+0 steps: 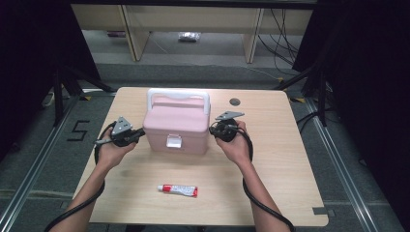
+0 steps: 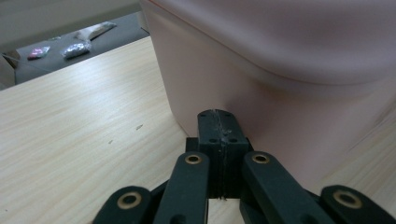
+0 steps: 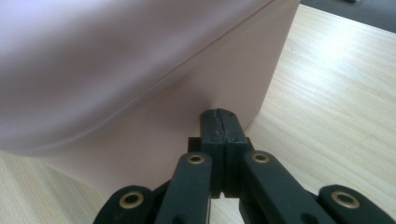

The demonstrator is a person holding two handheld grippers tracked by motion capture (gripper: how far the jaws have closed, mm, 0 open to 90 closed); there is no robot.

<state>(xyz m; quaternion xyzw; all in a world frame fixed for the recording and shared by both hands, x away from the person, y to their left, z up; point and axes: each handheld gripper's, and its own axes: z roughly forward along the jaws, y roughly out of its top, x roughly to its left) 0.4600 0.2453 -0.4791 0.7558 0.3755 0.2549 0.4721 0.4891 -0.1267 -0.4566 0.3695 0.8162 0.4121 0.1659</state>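
Note:
A pink lidded box (image 1: 177,124) with a white handle and a white front latch stands in the middle of the wooden table (image 1: 270,159). My left gripper (image 1: 141,132) is shut, nothing between its jaws, its tips against the box's left side wall (image 2: 219,88). My right gripper (image 1: 212,129) is shut too and empty, its tips against the box's right side wall (image 3: 187,107). In each gripper view the two black jaws meet flat together, left gripper (image 2: 218,122) and right gripper (image 3: 220,120). A small red and white tube (image 1: 179,190) lies on the table near the front edge.
A round cable hole (image 1: 235,102) sits in the table's back right part. Beyond the table are desk legs and cables on grey floor. Small wrapped items (image 2: 74,48) lie on the floor past the table's edge. Dark curtains flank both sides.

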